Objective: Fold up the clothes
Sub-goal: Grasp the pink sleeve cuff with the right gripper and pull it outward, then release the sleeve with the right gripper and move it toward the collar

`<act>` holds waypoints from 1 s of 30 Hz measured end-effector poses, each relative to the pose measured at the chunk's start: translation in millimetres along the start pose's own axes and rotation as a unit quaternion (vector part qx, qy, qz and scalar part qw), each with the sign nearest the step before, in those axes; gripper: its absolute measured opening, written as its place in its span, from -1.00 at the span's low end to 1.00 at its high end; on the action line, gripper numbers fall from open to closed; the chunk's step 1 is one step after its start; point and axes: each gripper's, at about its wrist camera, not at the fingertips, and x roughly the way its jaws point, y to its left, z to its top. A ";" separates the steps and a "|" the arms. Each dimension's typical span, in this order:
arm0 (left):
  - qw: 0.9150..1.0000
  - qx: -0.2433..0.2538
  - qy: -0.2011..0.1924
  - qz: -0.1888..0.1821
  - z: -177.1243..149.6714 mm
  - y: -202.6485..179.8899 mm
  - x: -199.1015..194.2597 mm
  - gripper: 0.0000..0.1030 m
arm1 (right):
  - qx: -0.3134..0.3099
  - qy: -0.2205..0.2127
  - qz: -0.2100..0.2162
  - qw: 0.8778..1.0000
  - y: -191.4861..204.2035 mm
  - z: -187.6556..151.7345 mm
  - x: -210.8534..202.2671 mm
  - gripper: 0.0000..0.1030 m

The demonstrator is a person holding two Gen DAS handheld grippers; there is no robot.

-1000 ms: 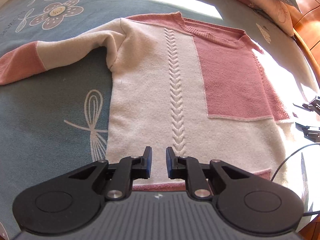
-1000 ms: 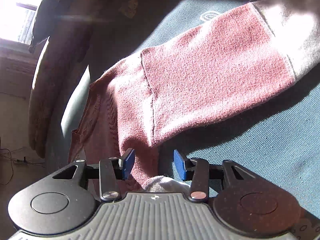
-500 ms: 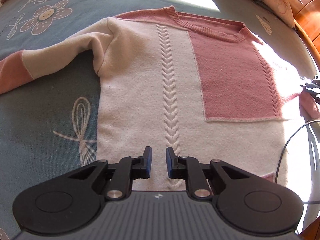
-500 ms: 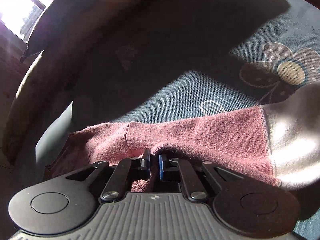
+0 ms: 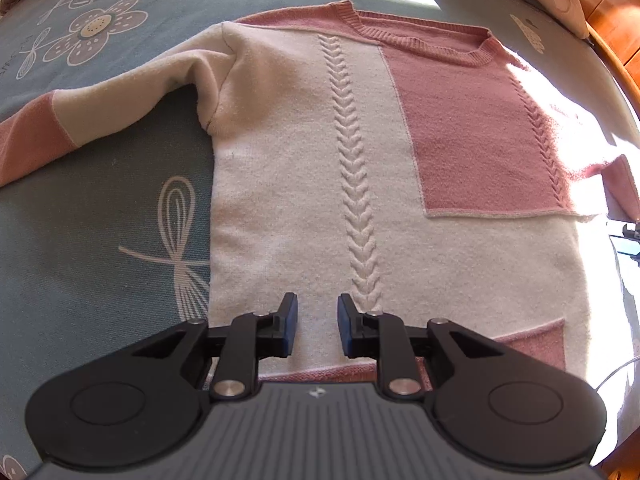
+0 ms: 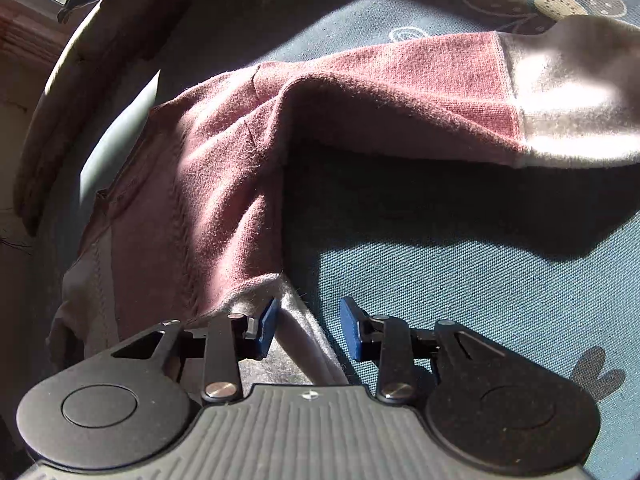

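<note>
Sweater (image 5: 304,168), cream and pink, lies flat on the blue printed bedsheet (image 5: 100,248), filling the centre of the left wrist view; neckline at top, hem at bottom edge. Left gripper (image 5: 317,328) at lower centre, over the hem just left of the cable-knit stripe (image 5: 356,184); jaws opening, nothing clamped between them. Right wrist view: right gripper (image 6: 307,330) at lower centre, jaws opening, sweater's side edge lying in the gap, pads not pressing it. Pink sleeve (image 6: 400,96) runs to the upper right, raised.

One sweater (image 5: 304,184) (pink and cream); two grippers; one bedspread (image 5: 100,240)
</note>
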 end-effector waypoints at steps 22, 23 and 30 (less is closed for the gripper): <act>0.998 0.059 -0.019 0.001 13.1 -17.8 0.6 -0.42 | -0.029 -0.029 -0.015 0.999 43.3 23.1 -31.8 -0.61; 0.997 0.068 -0.023 -0.001 14.8 -21.2 -0.5 -0.34 | -0.039 -0.030 -0.011 0.999 49.5 23.5 -33.6 -0.61; 0.995 0.089 -0.040 -0.013 20.2 -34.9 -4.4 -0.10 | -0.248 -0.063 -0.054 0.965 111.2 72.6 -48.4 -0.61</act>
